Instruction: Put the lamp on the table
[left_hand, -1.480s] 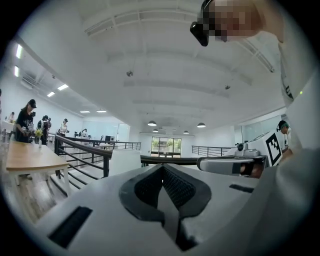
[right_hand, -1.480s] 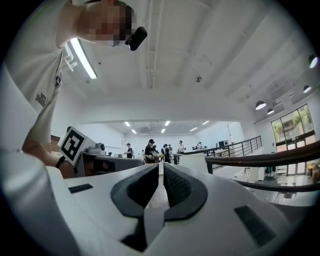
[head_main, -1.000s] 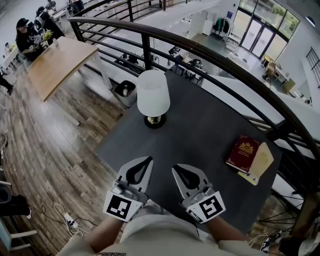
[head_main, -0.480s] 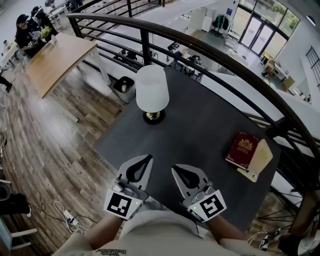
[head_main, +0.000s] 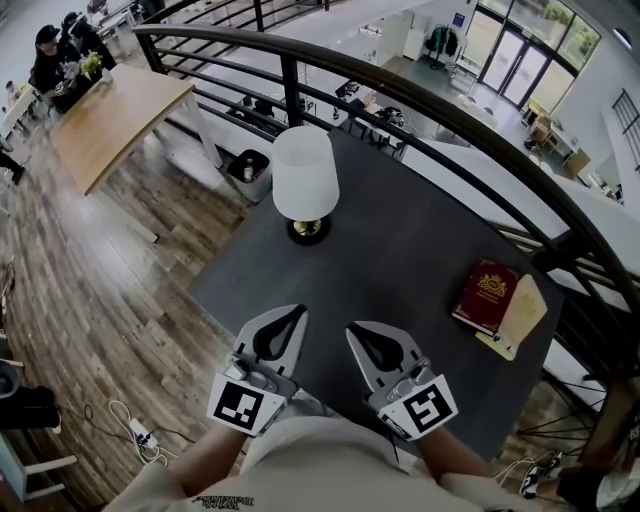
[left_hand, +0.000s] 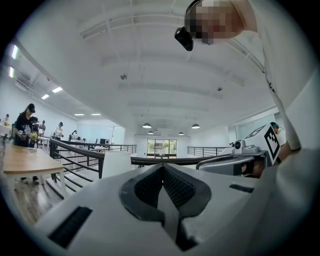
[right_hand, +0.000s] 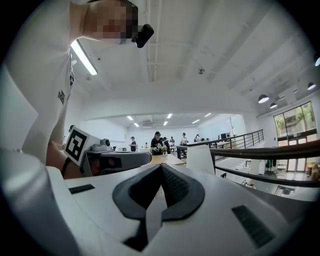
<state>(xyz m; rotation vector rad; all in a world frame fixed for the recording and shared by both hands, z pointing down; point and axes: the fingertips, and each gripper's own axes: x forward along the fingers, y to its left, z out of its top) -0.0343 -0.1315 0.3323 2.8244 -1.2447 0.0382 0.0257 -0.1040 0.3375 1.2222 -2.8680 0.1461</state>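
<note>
Where the dark worktop (head_main: 400, 250) meets the railing (head_main: 420, 105), the lamp (head_main: 305, 185) is seen standing upright near the far left edge, its long axis vertical, shade uppermost and base set on the surface. Well apart from it, at the near edge, the left tool (head_main: 297, 313) and the right tool (head_main: 354, 328) are held side by side, tips pointed toward the lamp, each with jaws closed together and nothing gripped.

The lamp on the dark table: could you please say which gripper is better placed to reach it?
Probably the left gripper: the lamp stands nearly straight ahead of it, while the right gripper sits farther aside. Both are shut, empty.
</note>
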